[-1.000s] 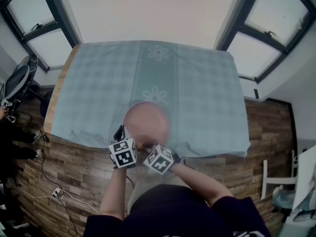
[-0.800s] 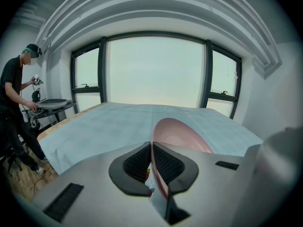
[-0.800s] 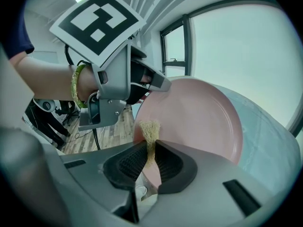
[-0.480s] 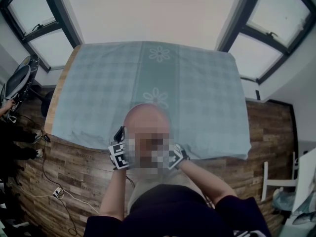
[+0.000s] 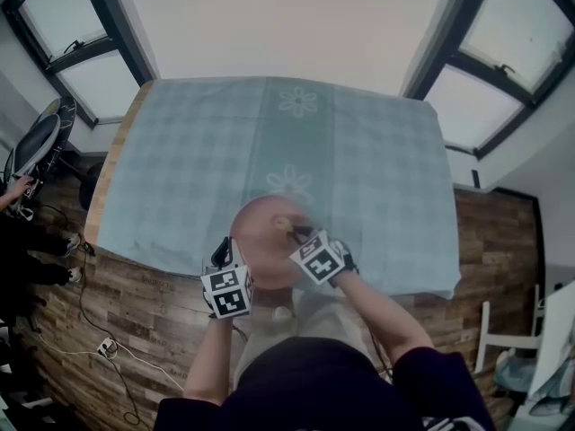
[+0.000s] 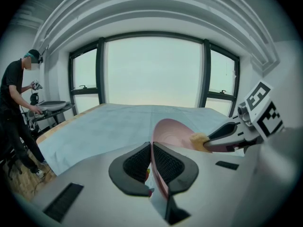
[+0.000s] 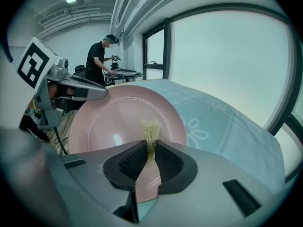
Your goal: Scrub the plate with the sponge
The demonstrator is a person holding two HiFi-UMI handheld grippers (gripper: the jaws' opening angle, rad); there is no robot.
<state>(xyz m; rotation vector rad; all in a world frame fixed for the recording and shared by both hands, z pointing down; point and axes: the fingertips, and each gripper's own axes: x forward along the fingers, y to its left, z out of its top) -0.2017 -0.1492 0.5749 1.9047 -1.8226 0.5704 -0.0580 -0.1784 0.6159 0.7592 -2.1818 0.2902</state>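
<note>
At the plate's [image 5: 262, 248] eight o'clock rim your left gripper [image 6: 151, 163] clamps it, stiff, probably slick; your right gripper [image 7: 150, 163] pinches the soft sponge [image 7: 150, 130].

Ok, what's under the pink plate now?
Checked tablecloth shows beside and beyond it. The left gripper pinches the plate by its rim; the patch beneath is covered, so cloth contact can't be judged.

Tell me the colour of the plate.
The plate is pink; the right gripper view shows it best.
</note>
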